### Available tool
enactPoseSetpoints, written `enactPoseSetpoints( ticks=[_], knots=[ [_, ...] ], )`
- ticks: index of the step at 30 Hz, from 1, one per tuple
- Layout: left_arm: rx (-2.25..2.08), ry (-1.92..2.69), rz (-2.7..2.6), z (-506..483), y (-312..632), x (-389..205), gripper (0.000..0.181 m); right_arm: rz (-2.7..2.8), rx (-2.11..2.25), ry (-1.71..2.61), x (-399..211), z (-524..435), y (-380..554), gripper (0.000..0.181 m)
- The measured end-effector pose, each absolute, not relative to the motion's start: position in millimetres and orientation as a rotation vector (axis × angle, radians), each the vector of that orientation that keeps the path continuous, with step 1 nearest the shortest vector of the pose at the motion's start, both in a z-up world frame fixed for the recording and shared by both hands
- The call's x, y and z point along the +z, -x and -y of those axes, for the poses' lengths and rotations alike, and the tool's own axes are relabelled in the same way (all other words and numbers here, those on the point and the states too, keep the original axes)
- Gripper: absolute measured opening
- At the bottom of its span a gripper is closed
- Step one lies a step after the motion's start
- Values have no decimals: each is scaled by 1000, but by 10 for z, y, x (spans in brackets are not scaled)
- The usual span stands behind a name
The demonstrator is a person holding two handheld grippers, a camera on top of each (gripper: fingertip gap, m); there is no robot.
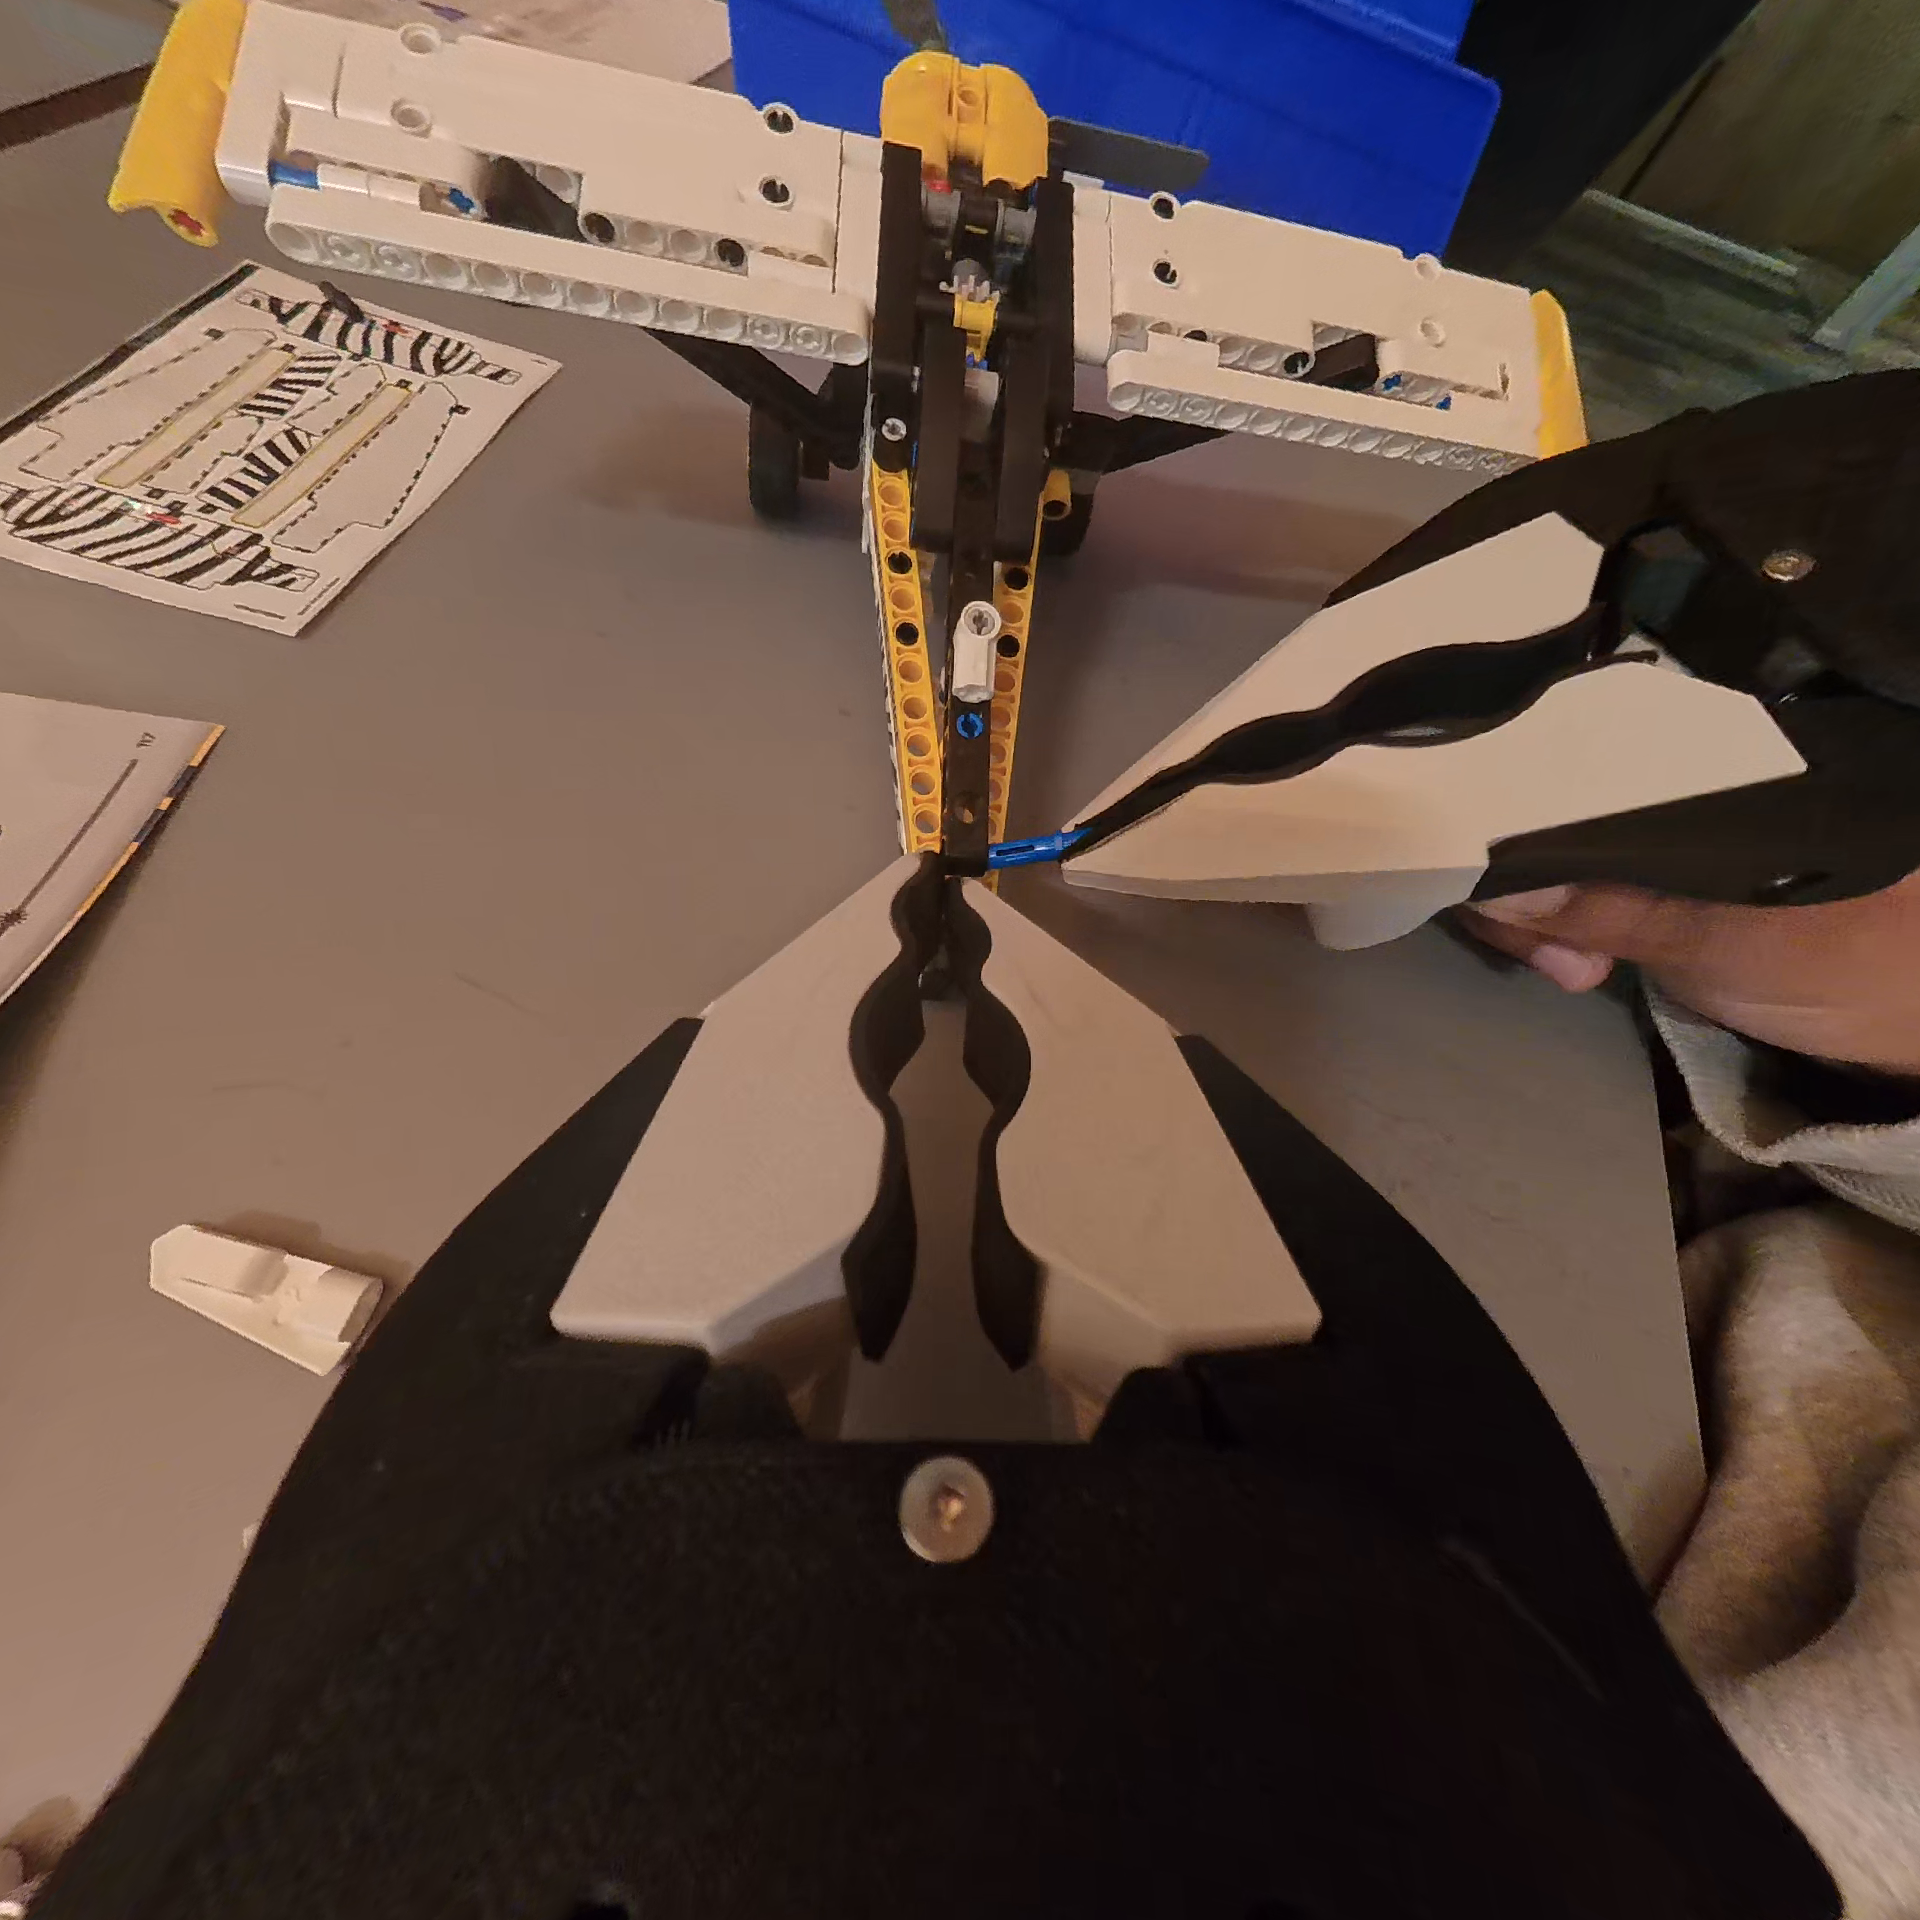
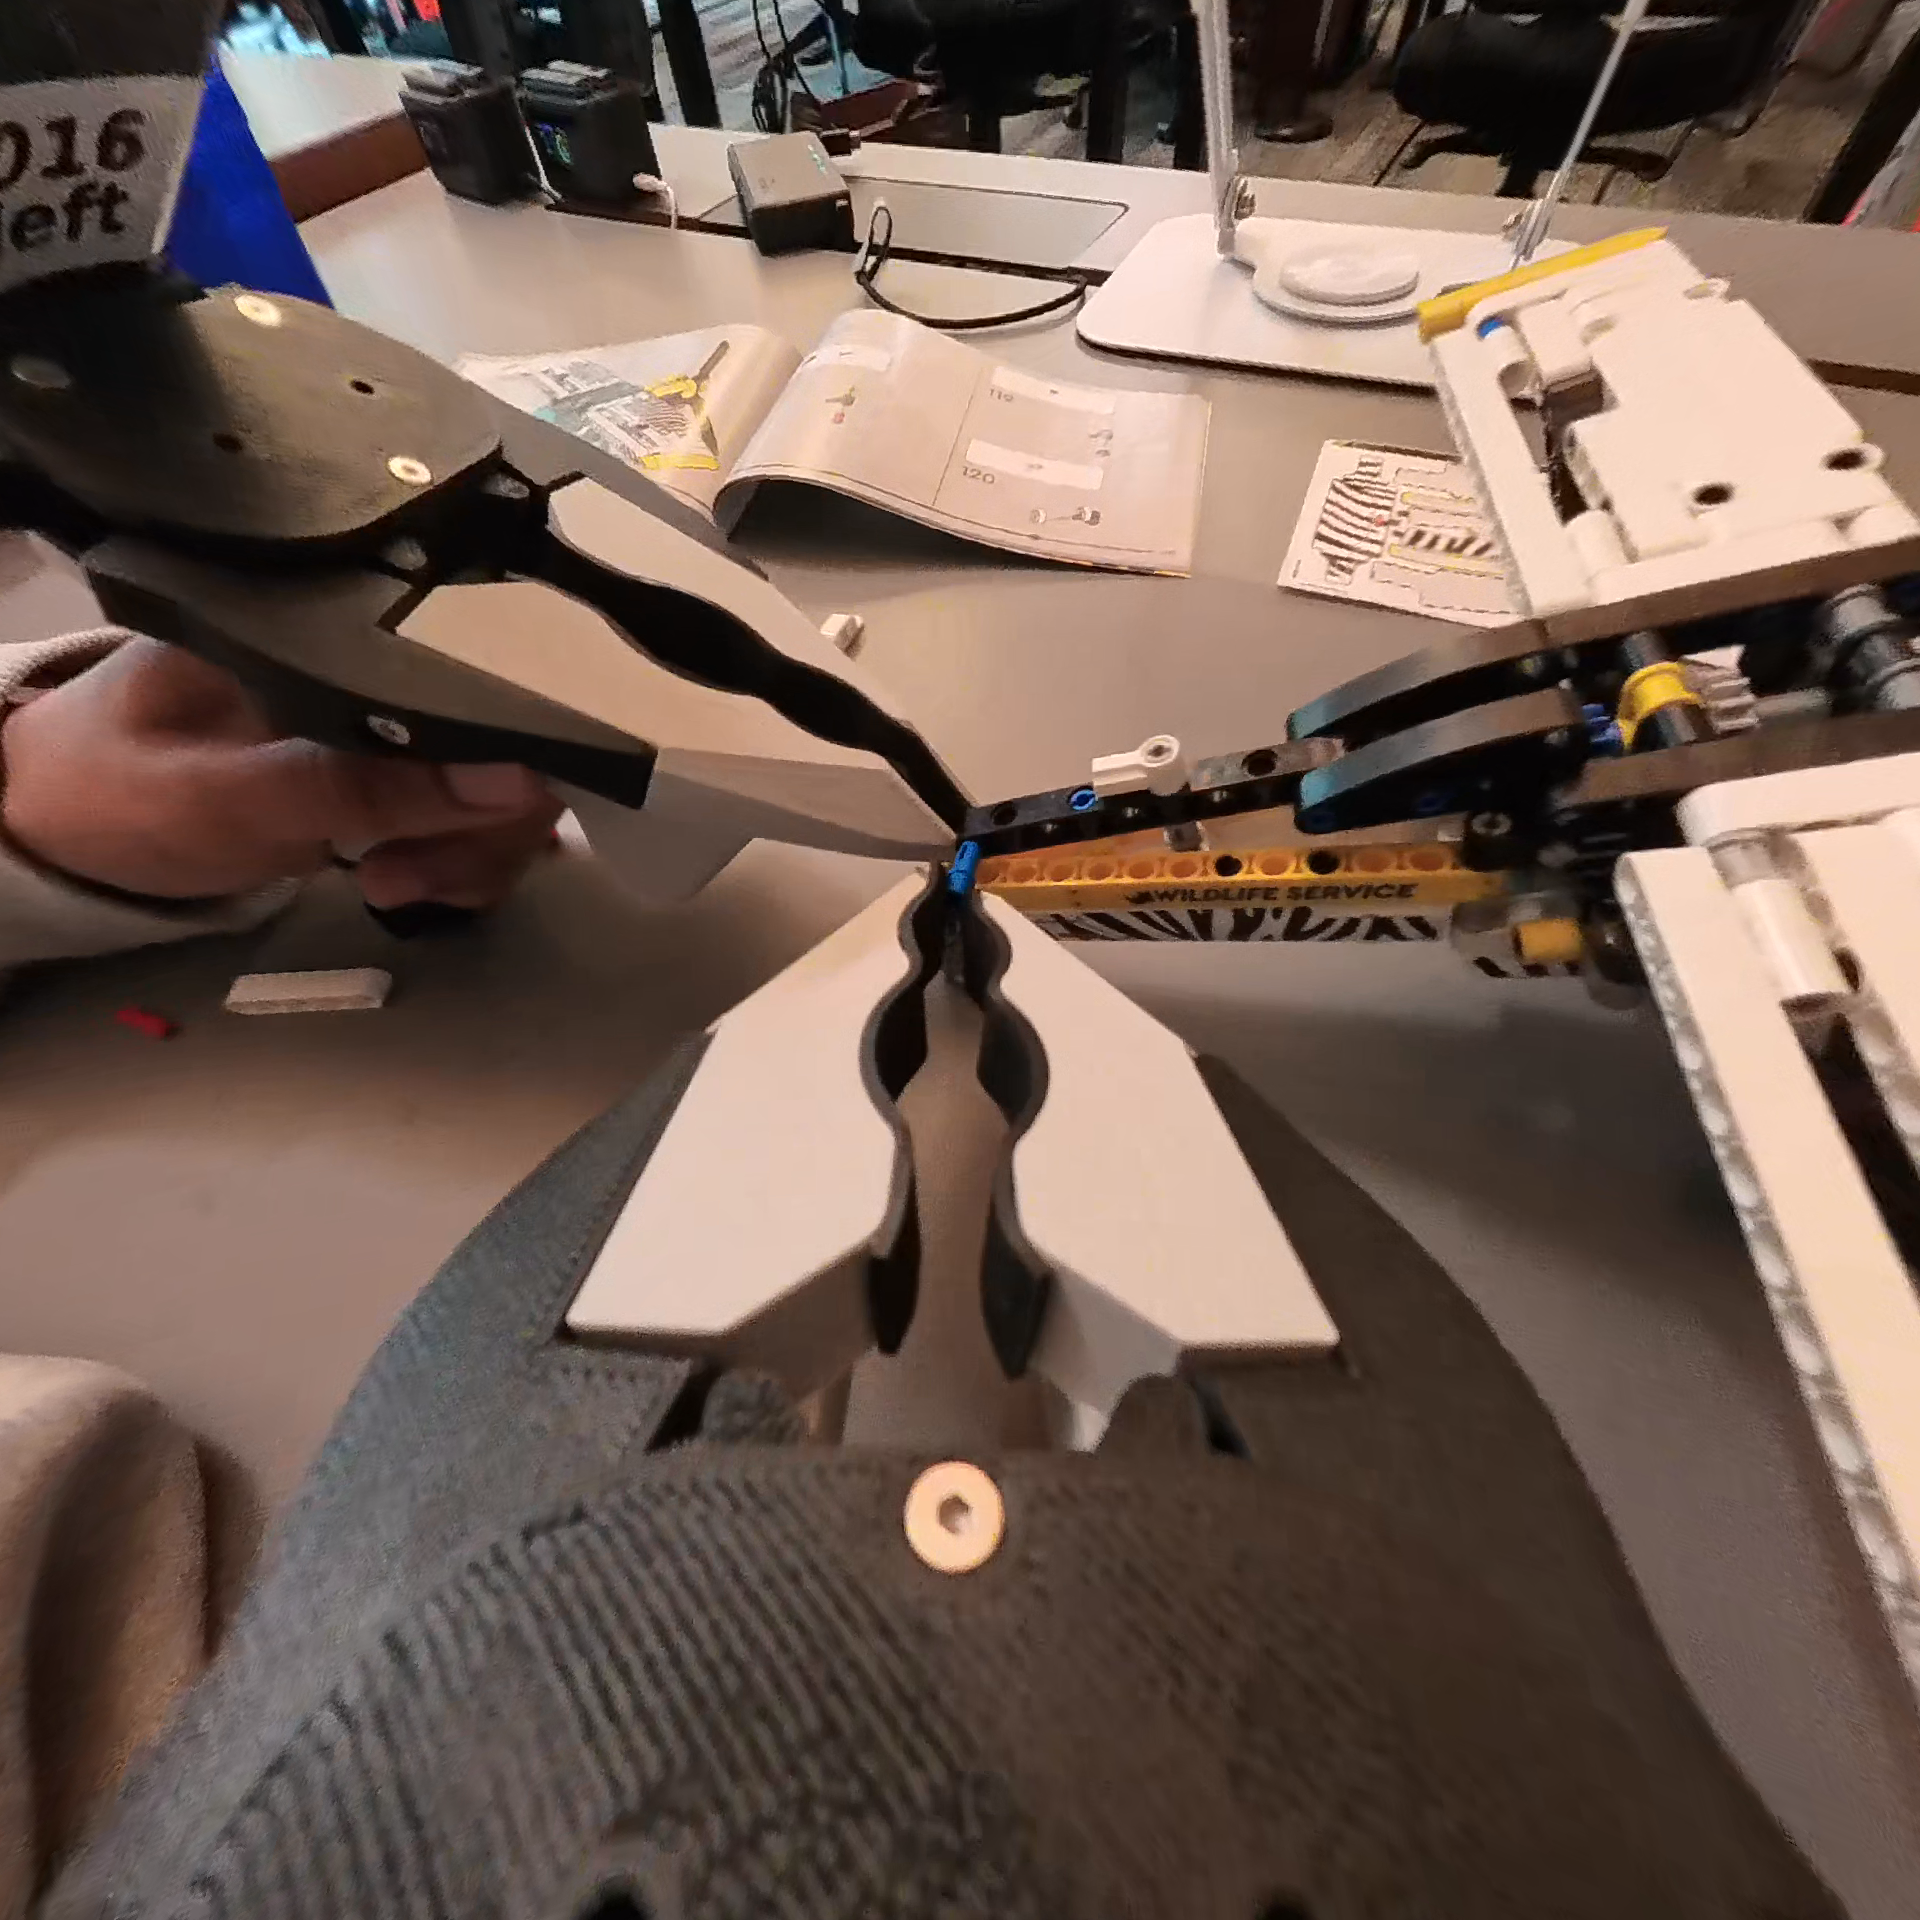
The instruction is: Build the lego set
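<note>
The white, yellow and black plastic lego plane (image 1: 966,343) stands on the grey desk (image 1: 582,831) ahead of my left tool (image 1: 940,883), which pinches the black tail beam's (image 1: 971,748) end. My right tool (image 2: 961,904) grips a small blue pin (image 2: 963,864) at that beam's last hole. I should push straight in, judging alignment first, while the left braces against it.
</note>
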State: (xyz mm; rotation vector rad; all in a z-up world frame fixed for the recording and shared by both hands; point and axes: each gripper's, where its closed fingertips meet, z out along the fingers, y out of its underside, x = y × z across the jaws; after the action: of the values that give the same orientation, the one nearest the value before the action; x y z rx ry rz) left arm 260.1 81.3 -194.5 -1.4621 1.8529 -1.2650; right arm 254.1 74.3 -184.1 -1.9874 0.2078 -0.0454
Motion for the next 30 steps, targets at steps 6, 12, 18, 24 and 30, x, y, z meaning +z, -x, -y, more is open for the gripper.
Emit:
enactPoseSetpoints(
  ticks=[6, 12, 18, 24, 30],
  knots=[
    [-1278, 1469, -1853, -812, -2602, -1945, 0, -62, -295, 2059, -1924, -717, -2555, 2],
    [-1273, 1450, -1850, -794, -2592, -1930, 0, 33, -465, 2085, -2006, -713, -2597, 3],
    [-1213, 1415, -1851, -799, -2605, -1934, 0, -115, -215, 2054, -1946, -700, -2571, 2],
    [-1170, 1391, -1854, -800, -2610, -1942, 0, -244, 20, 2037, -1948, -702, -2561, 2],
    [-1141, 1366, -1861, -801, -2609, -1945, 0, -349, 255, 2009, -1946, -704, -2537, 2]
  ],
)
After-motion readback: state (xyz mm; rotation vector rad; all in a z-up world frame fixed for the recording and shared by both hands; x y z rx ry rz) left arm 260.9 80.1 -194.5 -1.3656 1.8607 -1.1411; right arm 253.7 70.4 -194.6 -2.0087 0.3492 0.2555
